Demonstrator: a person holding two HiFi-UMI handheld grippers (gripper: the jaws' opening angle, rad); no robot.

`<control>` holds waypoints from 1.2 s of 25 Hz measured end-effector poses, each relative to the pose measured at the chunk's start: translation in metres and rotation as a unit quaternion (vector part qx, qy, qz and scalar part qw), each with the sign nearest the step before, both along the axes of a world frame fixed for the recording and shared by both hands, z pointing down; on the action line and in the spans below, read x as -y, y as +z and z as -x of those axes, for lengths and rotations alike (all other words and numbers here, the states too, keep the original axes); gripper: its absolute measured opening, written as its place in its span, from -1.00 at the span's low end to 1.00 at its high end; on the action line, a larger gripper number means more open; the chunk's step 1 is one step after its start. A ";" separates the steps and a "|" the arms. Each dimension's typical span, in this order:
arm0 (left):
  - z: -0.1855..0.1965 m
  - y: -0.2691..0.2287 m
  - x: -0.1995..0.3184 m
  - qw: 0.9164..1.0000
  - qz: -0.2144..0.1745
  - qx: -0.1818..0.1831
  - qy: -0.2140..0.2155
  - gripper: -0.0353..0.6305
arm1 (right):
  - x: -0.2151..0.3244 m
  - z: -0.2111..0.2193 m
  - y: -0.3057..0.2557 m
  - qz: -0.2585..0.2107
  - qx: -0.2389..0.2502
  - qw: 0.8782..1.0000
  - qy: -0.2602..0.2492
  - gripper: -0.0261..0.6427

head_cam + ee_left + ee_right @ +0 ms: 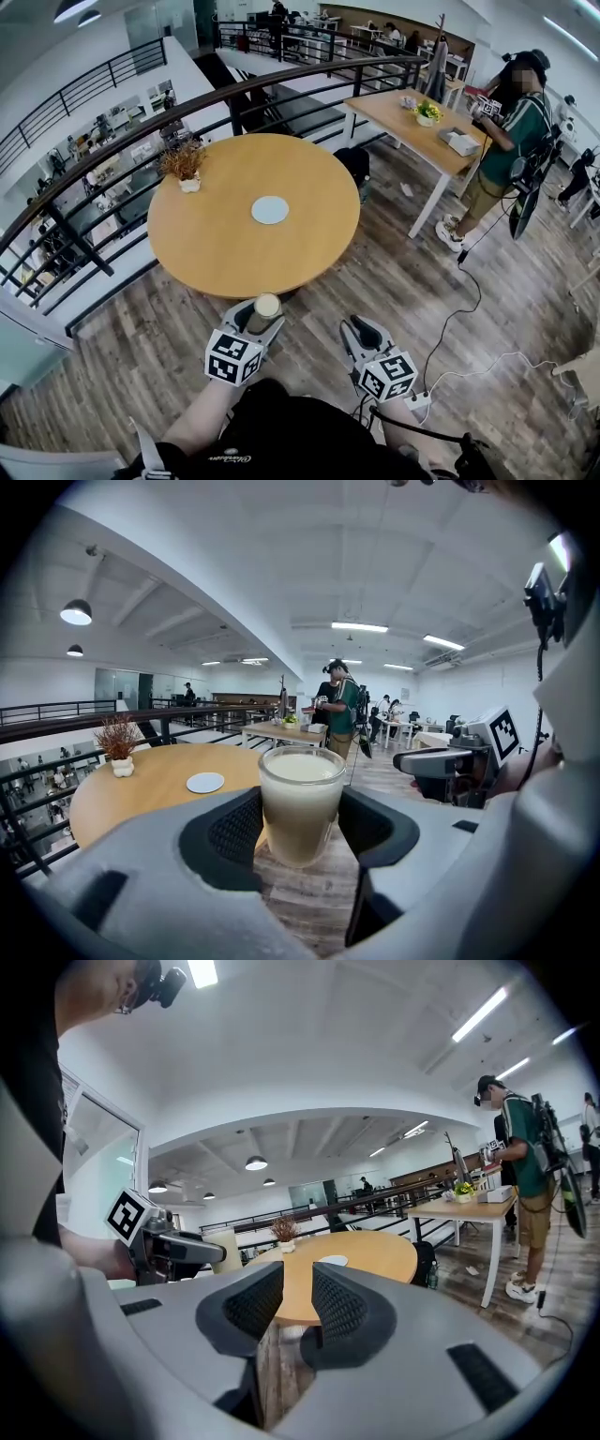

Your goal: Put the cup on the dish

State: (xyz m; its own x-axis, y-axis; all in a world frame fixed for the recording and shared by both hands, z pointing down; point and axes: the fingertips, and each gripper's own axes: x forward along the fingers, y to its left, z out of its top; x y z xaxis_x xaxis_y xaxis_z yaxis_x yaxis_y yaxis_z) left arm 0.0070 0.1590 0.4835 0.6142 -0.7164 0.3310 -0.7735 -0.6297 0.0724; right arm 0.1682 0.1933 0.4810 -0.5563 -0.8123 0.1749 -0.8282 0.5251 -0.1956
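My left gripper [263, 323] clamps its jaws on the full clear glass cup [301, 799] mid-wall: probably heavy, slick, spill-prone. My right gripper [292, 1307] has its jaws slightly apart, empty.

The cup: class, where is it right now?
In the head view the cup sits lower centre, held between the fingers of the left gripper above the floor, just short of the round table's near edge.

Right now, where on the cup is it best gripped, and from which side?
Its mid-wall, from the side, jaws level: the cup is an upright, handleless, nearly full tumbler, so a top grab would likely risk a spill. The left gripper holds it that way.
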 end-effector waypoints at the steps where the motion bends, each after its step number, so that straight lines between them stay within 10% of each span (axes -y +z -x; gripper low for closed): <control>1: -0.001 0.000 -0.001 1.000 0.000 0.002 -0.001 -0.13 | -0.002 -0.002 0.000 -0.001 0.001 1.000 -0.001 -0.69; 30: 0.006 0.009 0.135 1.000 0.016 -0.003 -0.008 -0.13 | 0.123 0.025 0.010 0.015 -0.003 0.999 -0.037 -0.69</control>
State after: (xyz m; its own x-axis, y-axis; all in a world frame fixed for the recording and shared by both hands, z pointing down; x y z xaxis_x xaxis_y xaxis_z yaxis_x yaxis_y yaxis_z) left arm 0.0007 0.0241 0.4925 0.6048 -0.7152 0.3503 -0.7829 -0.6145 0.0971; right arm 0.1431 0.0706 0.4906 -0.6130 -0.7635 0.2030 -0.7890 0.5783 -0.2075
